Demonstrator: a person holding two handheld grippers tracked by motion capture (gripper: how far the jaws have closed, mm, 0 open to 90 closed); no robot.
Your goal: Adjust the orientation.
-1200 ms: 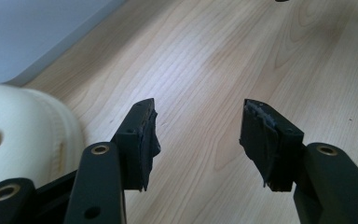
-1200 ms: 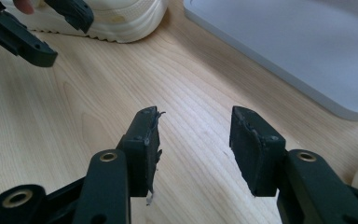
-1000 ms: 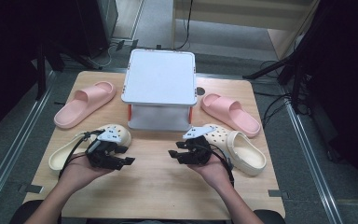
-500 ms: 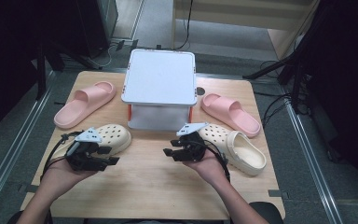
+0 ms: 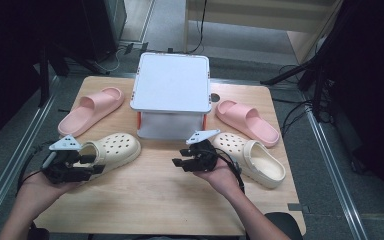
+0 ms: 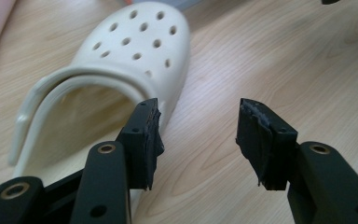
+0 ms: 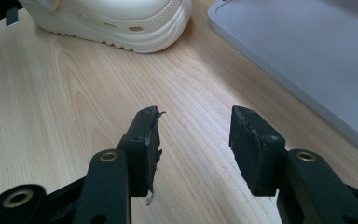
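The left gripper (image 5: 92,165) has drawn back toward the table's near-left edge, jaws apart, one beside the cream clog (image 6: 135,56). The right gripper (image 5: 180,157) hovers nearby, jaws apart over bare table (image 7: 51,107).

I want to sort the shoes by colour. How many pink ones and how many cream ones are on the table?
Pink slides: 2, left and right
Cream clogs: 2, left and right
Total: 4 shoes

matt foam-like cream clog (image 6: 135,51) on pale grained wood table (image 7: 65,116)
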